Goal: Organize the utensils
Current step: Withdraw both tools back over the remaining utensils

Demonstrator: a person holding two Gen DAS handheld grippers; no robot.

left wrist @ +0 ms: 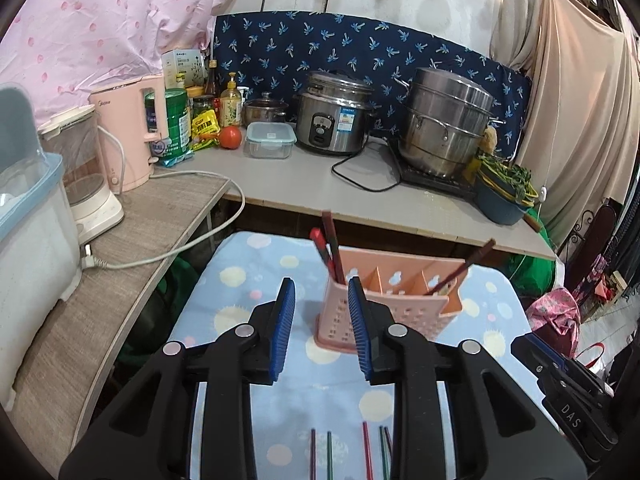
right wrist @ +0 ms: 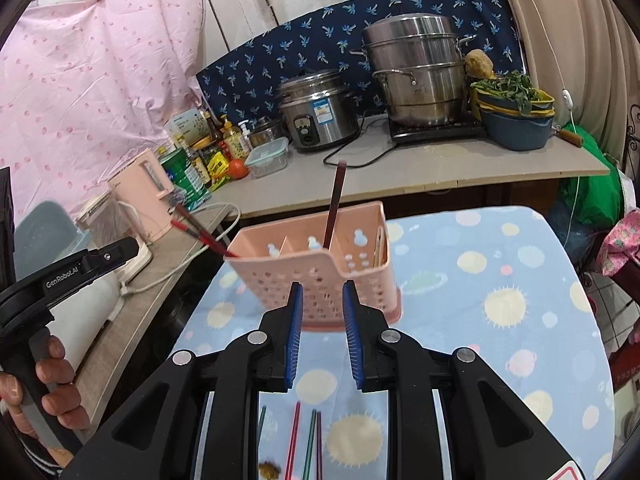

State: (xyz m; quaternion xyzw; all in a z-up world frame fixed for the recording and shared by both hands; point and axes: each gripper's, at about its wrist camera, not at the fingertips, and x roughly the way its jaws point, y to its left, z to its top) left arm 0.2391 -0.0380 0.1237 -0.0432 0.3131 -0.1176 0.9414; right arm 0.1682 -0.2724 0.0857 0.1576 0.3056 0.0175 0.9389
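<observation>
A pink perforated utensil holder [left wrist: 394, 304] with dividers stands on the blue dotted cloth [left wrist: 240, 276]. Red chopsticks [left wrist: 326, 246] lean in its left compartment and a dark one [left wrist: 464, 270] in its right. It also shows in the right wrist view [right wrist: 320, 268], with a dark chopstick [right wrist: 334, 210] upright in it. My left gripper [left wrist: 322, 330] is open and empty, just before the holder. My right gripper [right wrist: 320, 334] is open and empty, in front of the holder. Several loose chopsticks [left wrist: 366, 454] lie on the cloth below the grippers, also seen in the right wrist view [right wrist: 306, 444].
A counter [left wrist: 304, 184] behind holds a rice cooker [left wrist: 334, 114], a steel steamer pot [left wrist: 444, 120], a pink kettle [left wrist: 128, 132], a tomato, a lidded box and bottles. A side shelf [left wrist: 120, 256] with a white cable runs along the left. A bowl of greens [right wrist: 514, 114] sits at the counter's right.
</observation>
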